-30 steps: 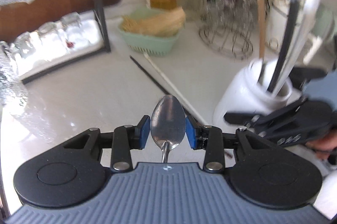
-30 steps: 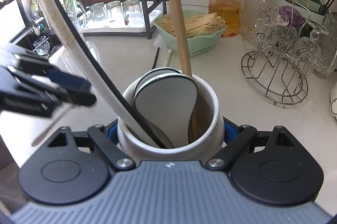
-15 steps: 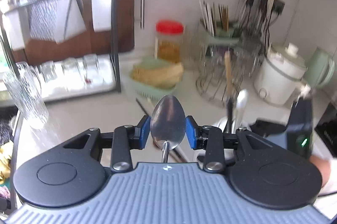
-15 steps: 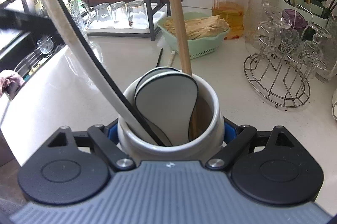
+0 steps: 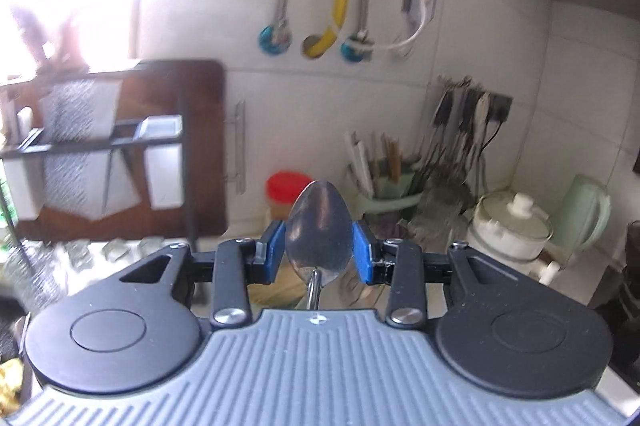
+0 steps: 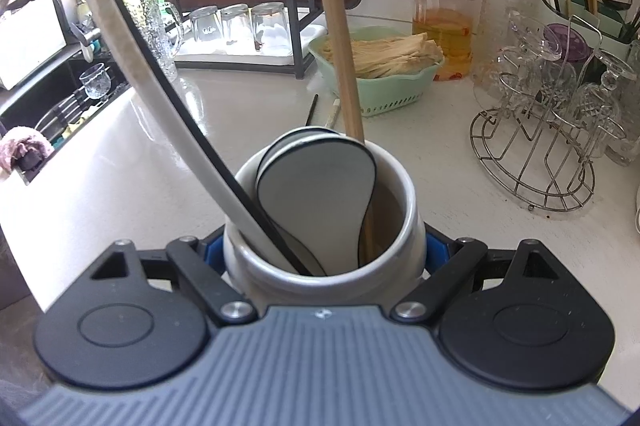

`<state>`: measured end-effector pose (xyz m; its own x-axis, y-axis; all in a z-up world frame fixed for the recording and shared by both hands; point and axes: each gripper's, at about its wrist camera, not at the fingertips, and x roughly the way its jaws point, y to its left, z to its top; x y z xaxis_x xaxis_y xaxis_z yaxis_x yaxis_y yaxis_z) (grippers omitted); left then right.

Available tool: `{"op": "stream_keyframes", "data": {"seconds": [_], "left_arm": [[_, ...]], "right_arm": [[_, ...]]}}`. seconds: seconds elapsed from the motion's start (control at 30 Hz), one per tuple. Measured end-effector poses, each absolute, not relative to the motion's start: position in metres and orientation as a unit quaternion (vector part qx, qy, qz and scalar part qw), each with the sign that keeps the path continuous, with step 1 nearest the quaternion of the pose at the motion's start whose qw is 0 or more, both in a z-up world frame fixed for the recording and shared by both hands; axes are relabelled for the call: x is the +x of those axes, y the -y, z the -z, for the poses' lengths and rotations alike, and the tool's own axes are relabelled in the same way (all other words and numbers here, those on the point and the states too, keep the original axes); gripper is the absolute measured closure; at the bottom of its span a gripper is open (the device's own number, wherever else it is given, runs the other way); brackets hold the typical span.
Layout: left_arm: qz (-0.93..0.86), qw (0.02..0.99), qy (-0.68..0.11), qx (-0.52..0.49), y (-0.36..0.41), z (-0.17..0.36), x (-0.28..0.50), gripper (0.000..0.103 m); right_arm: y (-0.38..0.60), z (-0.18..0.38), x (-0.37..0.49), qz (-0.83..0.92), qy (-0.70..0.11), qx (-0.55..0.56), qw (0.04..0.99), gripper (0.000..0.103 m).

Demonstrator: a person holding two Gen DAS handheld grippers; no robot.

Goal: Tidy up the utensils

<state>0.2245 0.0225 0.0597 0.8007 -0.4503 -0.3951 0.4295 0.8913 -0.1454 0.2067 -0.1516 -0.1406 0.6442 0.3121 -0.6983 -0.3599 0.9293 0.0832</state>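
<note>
My left gripper (image 5: 319,252) is shut on a metal spoon (image 5: 319,226). The bowl stands upright between the blue pads and the handle runs back under the gripper. The gripper is raised and tilted up toward the wall. My right gripper (image 6: 323,253) is shut on a white ceramic utensil holder (image 6: 396,242) standing on the counter. The holder contains a white-and-black spatula (image 6: 316,194), a wooden handle (image 6: 340,38) and a long white-and-black handle (image 6: 132,42). Two loose chopsticks (image 6: 322,110) lie on the counter behind the holder.
A green basket (image 6: 384,82), a red-lidded jar (image 6: 446,22), a wire glass rack (image 6: 548,130), a green chopstick caddy (image 6: 576,6) and a black dish rack with glasses (image 6: 240,26) stand along the back. The sink (image 6: 48,114) is at left. A rice cooker (image 5: 512,226) and kettle (image 5: 588,214) stand at right.
My left gripper has lifted and tilted up with the spoon, from the counter and holder toward the wall. My right gripper has stayed on the holder.
</note>
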Motion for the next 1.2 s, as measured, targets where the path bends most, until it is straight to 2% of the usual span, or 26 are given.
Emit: {"op": "stream_keyframes", "data": {"seconds": [0.3,0.63,1.2], "left_arm": [[0.307,0.928,-0.208,-0.039,0.025,-0.07,0.259,0.061],[0.347,0.906,-0.239,-0.039,0.06,-0.037,0.278,0.061],[0.365,0.887,-0.274,-0.071,0.068,0.003,0.28,0.061]], "right_arm": [[0.153,0.141,0.205,-0.187,-0.374,-0.031,0.908,0.011],[0.154,0.142,0.204,-0.192,-0.369,-0.031,0.909,0.011],[0.157,0.144,0.203,-0.2,-0.362,-0.025,0.91,0.011]]}}
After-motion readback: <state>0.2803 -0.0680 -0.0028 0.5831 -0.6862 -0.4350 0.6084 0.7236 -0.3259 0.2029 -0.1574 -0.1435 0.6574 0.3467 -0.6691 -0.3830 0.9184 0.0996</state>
